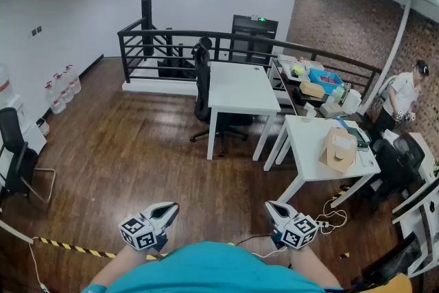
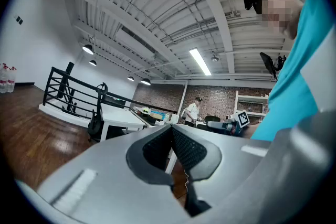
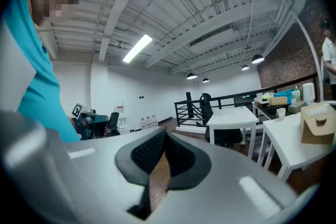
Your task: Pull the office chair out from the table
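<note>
The black office chair (image 1: 202,89) stands tucked against the left side of a white table (image 1: 240,87) in the middle of the room, far ahead of me. In the head view both grippers hang close to my body at the bottom edge. My left gripper (image 1: 171,208) and my right gripper (image 1: 272,206) are both shut with nothing between the jaws. The left gripper view has its shut gripper (image 2: 171,128) in front and the chair (image 2: 96,118) small at the left. In the right gripper view the chair (image 3: 206,107) stands beyond the shut gripper (image 3: 164,134).
A second white table (image 1: 315,147) with a cardboard box (image 1: 341,149) stands nearer on the right. A black railing (image 1: 164,44) runs behind the tables. Another person (image 1: 401,96) stands at far right. A black visitor chair (image 1: 17,161) is at the left, striped tape (image 1: 75,247) on the floor.
</note>
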Demonstrator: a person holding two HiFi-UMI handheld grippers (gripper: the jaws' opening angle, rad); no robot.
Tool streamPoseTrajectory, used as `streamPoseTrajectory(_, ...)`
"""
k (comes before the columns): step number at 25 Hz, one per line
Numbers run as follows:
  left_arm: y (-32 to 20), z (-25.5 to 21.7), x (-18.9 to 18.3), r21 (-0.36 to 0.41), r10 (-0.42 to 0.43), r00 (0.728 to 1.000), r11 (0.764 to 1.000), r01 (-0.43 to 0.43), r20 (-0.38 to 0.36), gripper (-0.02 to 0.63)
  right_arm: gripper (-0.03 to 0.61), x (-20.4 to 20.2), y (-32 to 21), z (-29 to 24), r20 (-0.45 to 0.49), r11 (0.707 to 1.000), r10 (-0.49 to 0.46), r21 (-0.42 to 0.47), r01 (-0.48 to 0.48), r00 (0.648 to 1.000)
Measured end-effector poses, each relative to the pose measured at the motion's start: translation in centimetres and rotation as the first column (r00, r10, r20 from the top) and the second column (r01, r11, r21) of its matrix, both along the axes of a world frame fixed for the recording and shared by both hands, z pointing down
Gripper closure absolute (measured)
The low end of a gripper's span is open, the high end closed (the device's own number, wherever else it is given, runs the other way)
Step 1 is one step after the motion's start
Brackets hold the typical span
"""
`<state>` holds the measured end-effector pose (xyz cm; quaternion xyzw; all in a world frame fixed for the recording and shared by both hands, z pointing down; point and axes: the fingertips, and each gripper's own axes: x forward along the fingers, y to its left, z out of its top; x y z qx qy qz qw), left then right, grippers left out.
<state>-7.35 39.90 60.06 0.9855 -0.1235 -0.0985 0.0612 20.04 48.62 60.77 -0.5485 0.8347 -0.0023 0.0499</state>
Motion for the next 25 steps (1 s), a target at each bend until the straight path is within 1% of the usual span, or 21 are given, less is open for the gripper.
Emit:
streamPoseTrajectory(3, 0.1, -0.2, 0.6, 0.015, -0.001, 1.0, 1.0, 0.001, 0.005, 0.595, 0.578, 0.6, 0.2, -0.1, -0.001, 1.0, -0.002, 0.0, 0.002, 1.0)
streamPoseTrajectory(7, 0.2, -0.4, 1.4, 0.016, -0.006, 1.0, 1.0, 0.006, 0.008, 0.595, 0.578, 1.3, 0.2, -0.2, -0.006, 1.0, -0.01, 0.001, 0.01, 1.0)
streamPoseTrajectory(9, 0.3, -0.3, 2.1, 0.011, -0.012, 1.0, 1.0, 0.012, 0.006, 0.595, 0.578, 1.8, 0.4, -0.2, -0.013, 1.0, -0.017, 0.003, 0.017, 1.0)
streamPoseTrajectory(14, 1.2, -0.1, 4.5, 0.034, -0.025, 1.0, 0.999, 0.024, 0.017, 0.595, 0.578, 3.9, 1.0, -0.1, -0.046, 0.999, -0.045, 0.01, 0.045, 0.998)
streamPoseTrajectory(18, 1.5, 0.7, 7.3, -0.017, -0.041, 0.999, 0.999, 0.041, -0.004, 0.595, 0.578, 6.2, 0.6, 0.8, -0.065, 0.997, -0.077, -0.005, 0.077, 0.995)
streamPoseTrajectory(21, 1.4, 1.8, 9.0, -0.029, -0.045, 0.999, 0.999, 0.045, 0.001, 0.595, 0.578, 7.4, -0.6, 1.4, -0.094, 0.994, -0.106, -0.015, 0.105, 0.99)
streamPoseTrajectory(23, 0.7, 2.3, 9.1, -0.031, -0.048, 0.999, 0.998, 0.048, 0.011, 0.595, 0.578, 7.3, -1.9, 1.5, -0.097, 0.993, -0.121, -0.021, 0.12, 0.988)
streamPoseTrajectory(25, -0.6, 2.5, 8.2, -0.044, -0.054, 0.998, 0.998, 0.055, 0.009, 0.595, 0.578, 6.3, -3.5, 1.4, -0.087, 0.991, -0.131, -0.023, 0.129, 0.988)
